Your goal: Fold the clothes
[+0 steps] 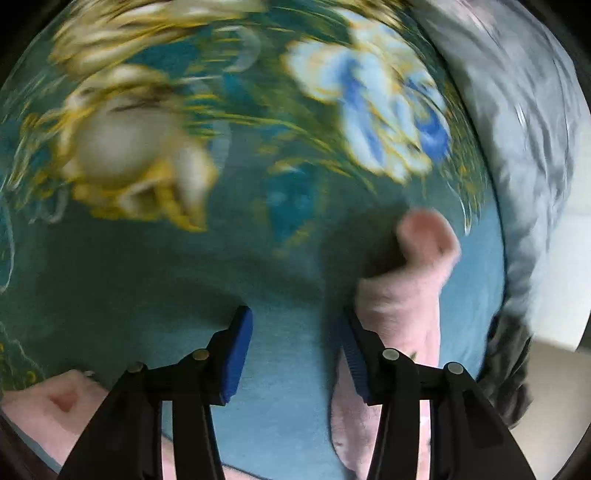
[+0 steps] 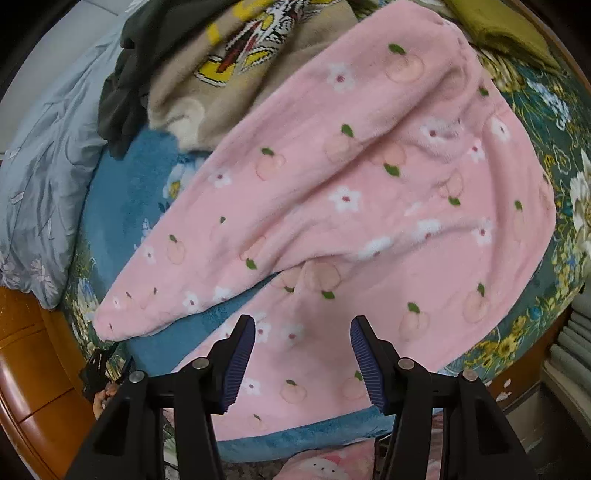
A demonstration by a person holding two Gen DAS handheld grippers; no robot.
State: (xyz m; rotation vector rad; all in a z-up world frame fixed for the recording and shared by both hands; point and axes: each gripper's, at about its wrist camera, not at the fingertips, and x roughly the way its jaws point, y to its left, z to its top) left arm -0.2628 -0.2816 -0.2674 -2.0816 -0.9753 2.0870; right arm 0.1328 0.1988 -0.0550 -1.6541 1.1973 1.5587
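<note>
A pink fleece garment (image 2: 369, 192) with peach and flower print lies spread on the teal floral bedspread (image 2: 122, 206), one leg or sleeve running to the lower left. My right gripper (image 2: 303, 354) is open, hovering just above the garment's near edge, holding nothing. In the blurred left wrist view, my left gripper (image 1: 295, 354) is open over the teal bedspread (image 1: 184, 266); a pink end of the garment (image 1: 410, 280) lies beside its right finger, outside the jaws. Another pink piece (image 1: 48, 406) shows at the lower left.
A pile of clothes lies at the back: a beige printed sweater (image 2: 236, 62), a dark garment (image 2: 129, 88) and an olive one (image 2: 506, 29). A grey-blue pillow (image 2: 40, 173) is left, also in the left wrist view (image 1: 517, 122). A wooden bed frame (image 2: 33, 387) borders the near left.
</note>
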